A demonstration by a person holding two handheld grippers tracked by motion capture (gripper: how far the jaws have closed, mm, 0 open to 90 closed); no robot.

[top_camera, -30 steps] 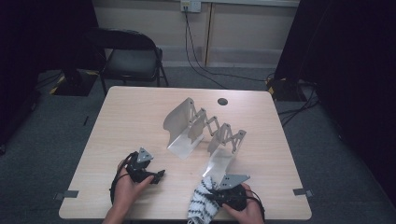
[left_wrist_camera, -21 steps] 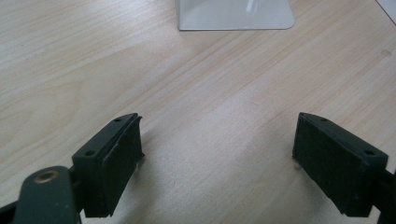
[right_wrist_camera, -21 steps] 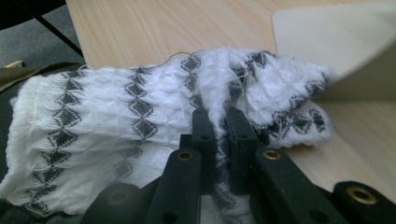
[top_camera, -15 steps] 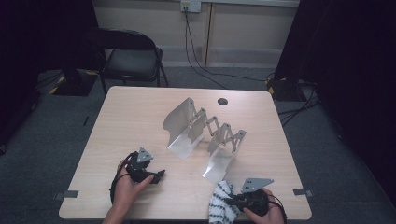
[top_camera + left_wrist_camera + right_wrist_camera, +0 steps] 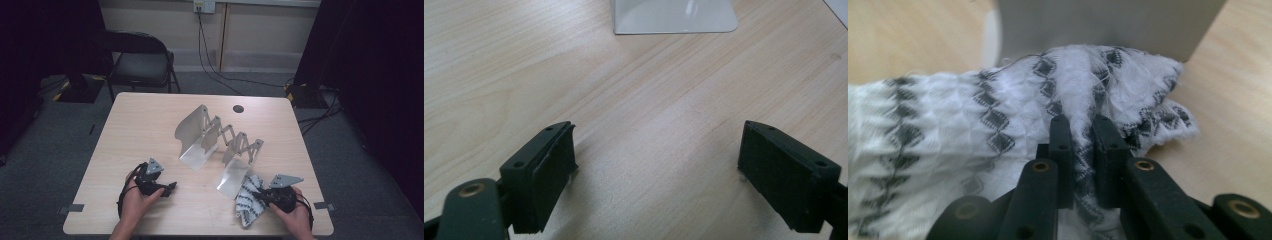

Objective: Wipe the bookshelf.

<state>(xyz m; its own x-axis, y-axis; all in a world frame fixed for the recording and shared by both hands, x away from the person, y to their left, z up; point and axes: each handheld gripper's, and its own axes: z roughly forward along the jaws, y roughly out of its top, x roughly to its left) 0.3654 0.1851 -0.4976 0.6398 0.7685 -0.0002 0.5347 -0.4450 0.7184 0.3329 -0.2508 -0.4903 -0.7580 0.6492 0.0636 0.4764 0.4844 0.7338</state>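
Right hand-held gripper (image 5: 1082, 125) pinches a white knitted cloth with black diamond stripes (image 5: 998, 125).
The cloth lies at the worktop's (image 5: 145, 130) near right edge, touching the silver metal accordion rack's (image 5: 220, 140) nearest plate; the left hand-held gripper (image 5: 656, 165) rests wide apart, empty, on bare wood.

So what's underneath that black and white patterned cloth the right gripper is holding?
The cloth lies on the wooden table, with its far end against the base plate of the metal rack. The right gripper pinches a fold. Anything beneath the bunched fabric is covered.
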